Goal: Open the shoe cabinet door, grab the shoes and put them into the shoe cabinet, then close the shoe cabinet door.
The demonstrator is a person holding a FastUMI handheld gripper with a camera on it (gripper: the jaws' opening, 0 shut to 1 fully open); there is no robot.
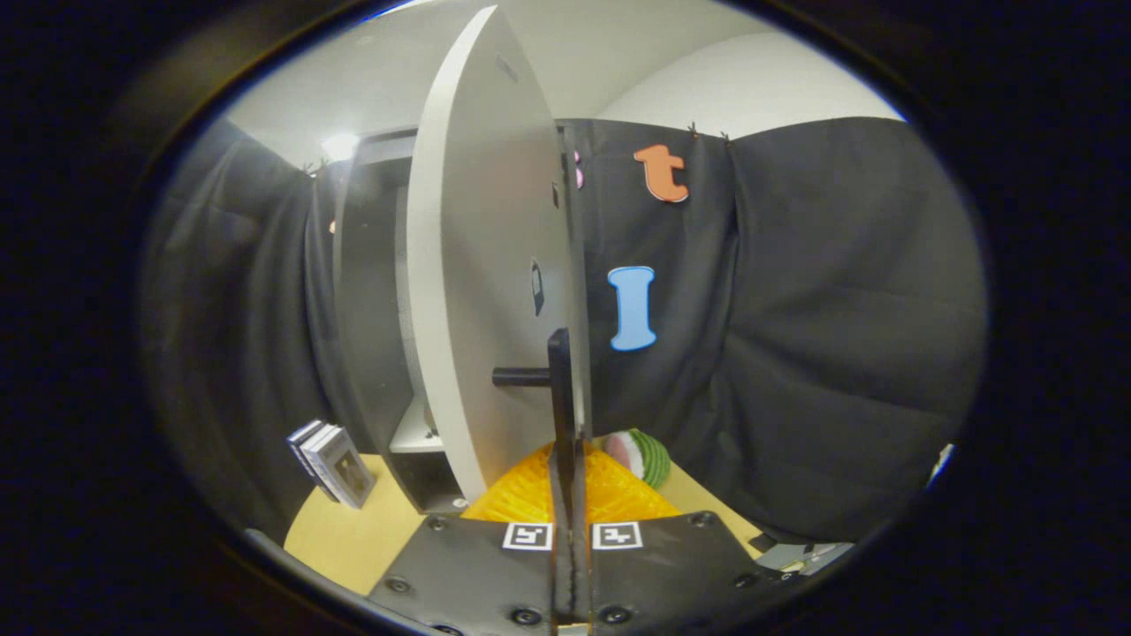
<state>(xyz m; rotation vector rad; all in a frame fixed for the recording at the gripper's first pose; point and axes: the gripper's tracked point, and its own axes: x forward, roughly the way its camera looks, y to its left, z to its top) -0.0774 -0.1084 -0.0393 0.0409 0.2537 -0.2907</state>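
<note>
The shoe cabinet (367, 300) is a dark upright box standing just left of my fingers. Its pale door (482, 265) is swung out toward me, and I see it almost edge-on. A black handle (555, 375) juts from the door on a short post. Its vertical bar runs down between my fingers. My gripper (570, 459) is shut on that bar, one finger pressing on each side. Inside the cabinet a white shelf (415, 433) shows low down behind the door.
A few flat boxes or books (331, 464) lean on the tan floor (353, 530) left of the cabinet. A watermelon-slice toy (643, 455) lies just beyond my right finger. Black cloth walls close in on the right and the left.
</note>
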